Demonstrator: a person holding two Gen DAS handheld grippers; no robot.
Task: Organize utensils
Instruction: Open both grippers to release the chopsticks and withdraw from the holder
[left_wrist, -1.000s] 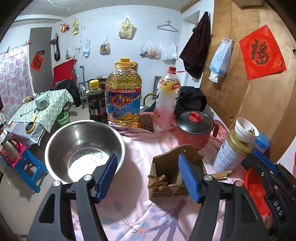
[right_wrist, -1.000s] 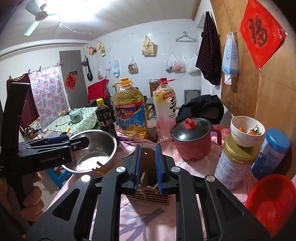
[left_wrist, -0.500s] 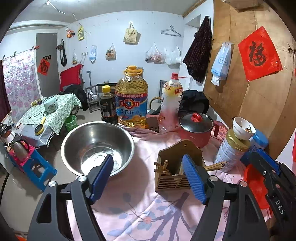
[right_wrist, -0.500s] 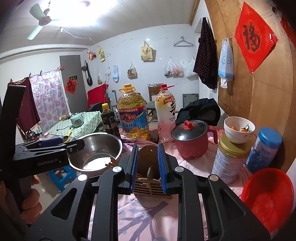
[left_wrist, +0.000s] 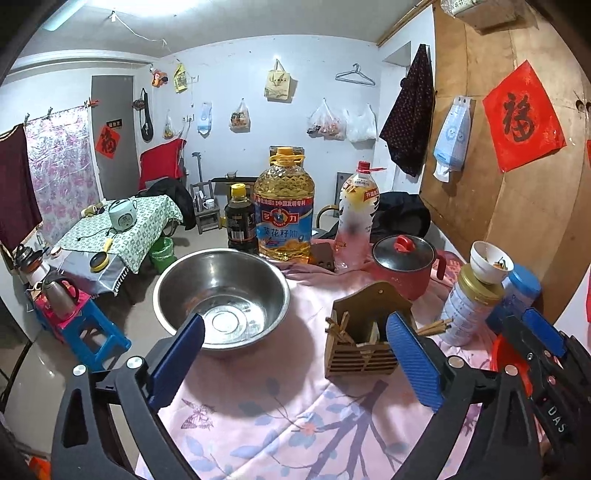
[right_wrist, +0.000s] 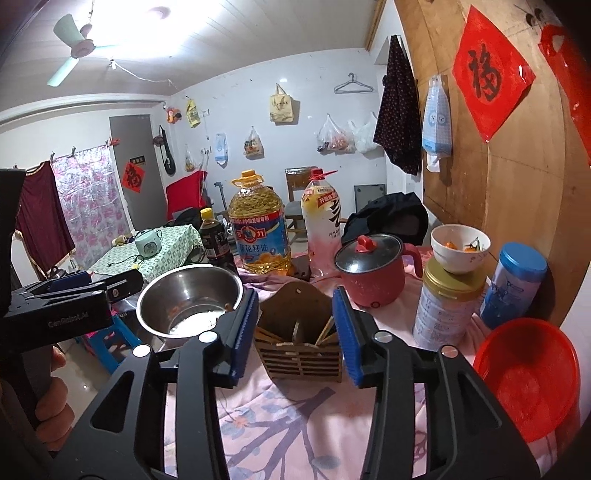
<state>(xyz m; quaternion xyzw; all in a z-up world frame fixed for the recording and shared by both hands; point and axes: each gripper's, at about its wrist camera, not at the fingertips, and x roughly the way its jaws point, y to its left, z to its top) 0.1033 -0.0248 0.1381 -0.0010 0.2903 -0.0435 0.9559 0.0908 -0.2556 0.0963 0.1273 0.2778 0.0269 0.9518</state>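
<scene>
Both grippers' jaws just opening, empty, apart; wooden utensil holder (right_wrist: 299, 347) upright, clear of steel bowl (right_wrist: 190, 299).

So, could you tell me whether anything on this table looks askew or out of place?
Yes. The chopsticks in the wooden holder lean crossed at odd angles rather than upright, and a few more lie on the cloth beside it. A white bowl also sits balanced on a gold-lidded tin.

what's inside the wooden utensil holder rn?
The wooden utensil holder holds a few wooden chopsticks leaning in its compartments, with more at its left end. Its slatted front hides their lower ends and the bottom.
</scene>
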